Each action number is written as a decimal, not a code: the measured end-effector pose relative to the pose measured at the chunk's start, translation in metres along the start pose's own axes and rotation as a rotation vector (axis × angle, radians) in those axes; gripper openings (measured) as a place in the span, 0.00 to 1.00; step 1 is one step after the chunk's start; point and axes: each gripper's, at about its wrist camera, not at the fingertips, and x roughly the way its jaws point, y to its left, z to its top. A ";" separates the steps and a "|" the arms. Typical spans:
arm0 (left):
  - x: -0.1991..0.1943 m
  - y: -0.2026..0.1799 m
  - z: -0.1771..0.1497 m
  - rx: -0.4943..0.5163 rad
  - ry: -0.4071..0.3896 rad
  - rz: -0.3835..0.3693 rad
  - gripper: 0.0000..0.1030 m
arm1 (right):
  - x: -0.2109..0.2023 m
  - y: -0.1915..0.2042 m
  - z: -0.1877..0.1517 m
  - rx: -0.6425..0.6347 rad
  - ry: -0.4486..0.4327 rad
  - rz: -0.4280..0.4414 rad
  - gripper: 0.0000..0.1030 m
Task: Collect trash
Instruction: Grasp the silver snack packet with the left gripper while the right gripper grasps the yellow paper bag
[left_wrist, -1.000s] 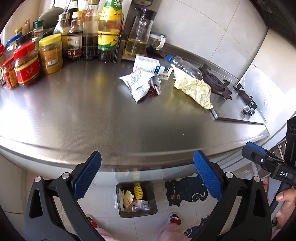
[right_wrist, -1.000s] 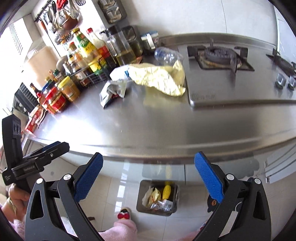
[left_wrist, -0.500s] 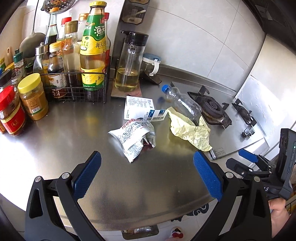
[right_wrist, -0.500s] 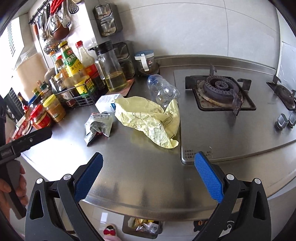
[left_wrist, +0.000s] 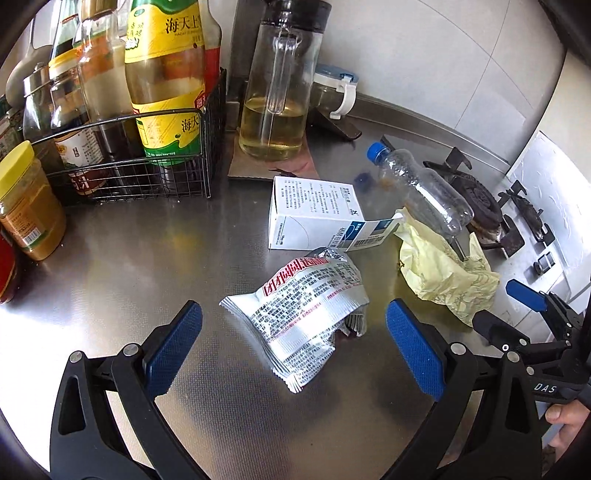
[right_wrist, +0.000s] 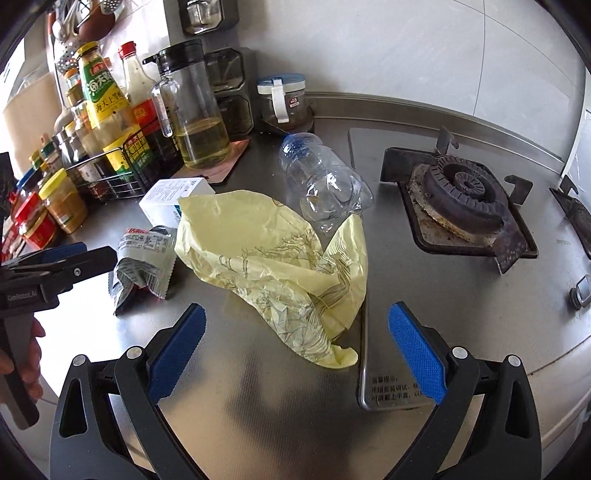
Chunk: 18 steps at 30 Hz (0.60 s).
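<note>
Four pieces of trash are lying bunched together on the steel counter (left_wrist: 110, 266), roughly mid-depth, between the wire rack of sauce bottles (left_wrist: 140, 162) toward the back left and the gas burner (right_wrist: 461, 199) toward the right end. The silver snack wrapper (left_wrist: 306, 317) is sitting nearest the front edge on the left of the bunch, the white carton (left_wrist: 314, 214) is lying just behind it, the yellow crumpled paper (right_wrist: 273, 258) is spreading to their right with its tail trailing toward the front edge, and the clear plastic bottle (right_wrist: 325, 184) is lying behind the paper, partly resting on it, cap pointing toward the back wall.

The left gripper (left_wrist: 293, 354) is hovering with its jaws spread wide and nothing between the pads; the wrapper is lying directly ahead of the gap, its long axis running diagonally across the opening, from back right to front left. The right gripper (right_wrist: 295, 350) is likewise gaping and empty, and the paper's lower tail is reaching down toward the space between its pads.

Judging by this, each hand is lining up on its own piece: the left is nearer the wrapper, the right nearer the paper. For the wrapper, closing across its narrower width looks like the thing to aim for, since the foil is likely to slide on the smooth steel
</note>
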 end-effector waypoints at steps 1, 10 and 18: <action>0.005 0.001 0.001 -0.002 0.008 -0.001 0.92 | 0.003 0.001 0.002 -0.003 0.002 -0.004 0.97; 0.026 -0.002 0.003 0.021 0.032 -0.005 0.79 | 0.028 0.006 0.003 -0.008 0.058 0.003 0.70; 0.023 -0.008 0.001 0.065 0.027 -0.023 0.38 | 0.023 0.006 -0.004 -0.014 0.064 0.032 0.35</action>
